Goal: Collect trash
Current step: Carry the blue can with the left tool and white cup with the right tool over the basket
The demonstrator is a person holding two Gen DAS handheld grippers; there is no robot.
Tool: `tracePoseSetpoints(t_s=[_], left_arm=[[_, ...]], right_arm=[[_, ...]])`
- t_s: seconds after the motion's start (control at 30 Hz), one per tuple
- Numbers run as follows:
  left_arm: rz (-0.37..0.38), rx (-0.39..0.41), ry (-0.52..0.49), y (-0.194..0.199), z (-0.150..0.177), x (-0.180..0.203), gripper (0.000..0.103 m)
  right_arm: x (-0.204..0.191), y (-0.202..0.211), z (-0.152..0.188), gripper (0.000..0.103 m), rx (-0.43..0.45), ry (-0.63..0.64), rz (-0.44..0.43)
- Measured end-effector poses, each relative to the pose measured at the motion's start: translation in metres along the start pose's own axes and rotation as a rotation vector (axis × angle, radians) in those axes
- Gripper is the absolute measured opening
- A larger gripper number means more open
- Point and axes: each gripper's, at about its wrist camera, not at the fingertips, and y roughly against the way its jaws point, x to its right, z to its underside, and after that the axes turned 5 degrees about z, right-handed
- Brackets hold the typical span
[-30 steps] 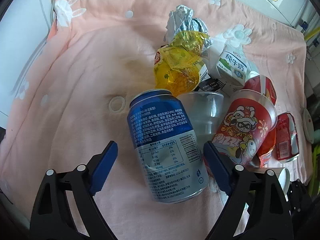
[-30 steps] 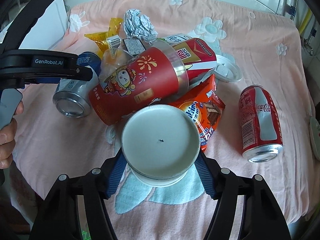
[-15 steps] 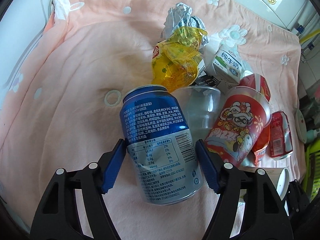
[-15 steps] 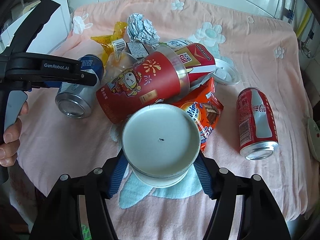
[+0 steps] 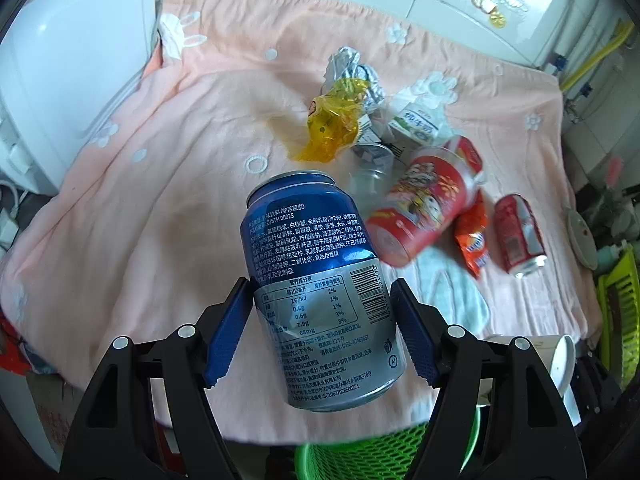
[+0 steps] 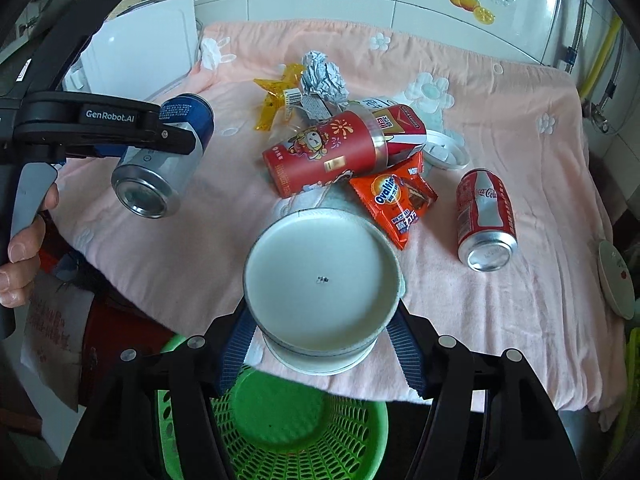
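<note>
My left gripper [image 5: 322, 324] is shut on a blue and silver drink can [image 5: 316, 284], lifted clear of the pink cloth near the table's front edge. In the right wrist view that can [image 6: 164, 160] hangs at the left under the left gripper [image 6: 176, 138]. My right gripper [image 6: 320, 340] is shut on a white paper cup [image 6: 322, 280], bottom toward the camera, held above a green mesh basket [image 6: 280, 432]. On the cloth remain a red paper cup [image 6: 324, 152], an orange snack wrapper [image 6: 394, 200], a red cola can [image 6: 484, 216], a foil ball [image 6: 322, 80] and a yellow wrapper [image 6: 276, 96].
The basket [image 5: 384, 452] stands below the table's front edge. A white appliance [image 5: 72, 80] stands at the left of the table, a tiled wall behind it. A milk carton [image 5: 416, 128], a clear plastic cup [image 5: 370, 172] and a white lid [image 6: 444, 148] lie in the pile. A hand [image 6: 20, 256] grips the left handle.
The left jaws closed on the blue can and lifted it off the cloth. Both grippers drew back and up toward the table's front edge, bringing the green basket into view.
</note>
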Motion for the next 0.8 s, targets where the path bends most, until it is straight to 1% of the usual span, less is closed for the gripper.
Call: tracePoseSetpoints(t_s=[0.17, 0.43, 0.6, 0.8], left_arm=[[-0.002, 0.043, -0.019, 0.043, 0.037, 0.008, 0.070], [-0.004, 0.080, -0.050, 0.096, 0.102, 0.019, 0.070], [-0.010, 0.088, -0.058, 0.116, 0.135, 0.023, 0.070], [-0.004, 0.079, -0.069, 0.125, 0.158, 0.028, 0.070]], right_arm=[[-0.010, 0.030, 0.030, 0.062, 0.011, 0.036, 0.003], [-0.025, 0.068, 0.077, 0.062, 0.018, 0.080, 0.035], [-0.033, 0.078, 0.098, 0.062, 0.010, 0.093, 0.046], [-0.037, 0.080, 0.110, 0.062, -0.004, 0.096, 0.052]])
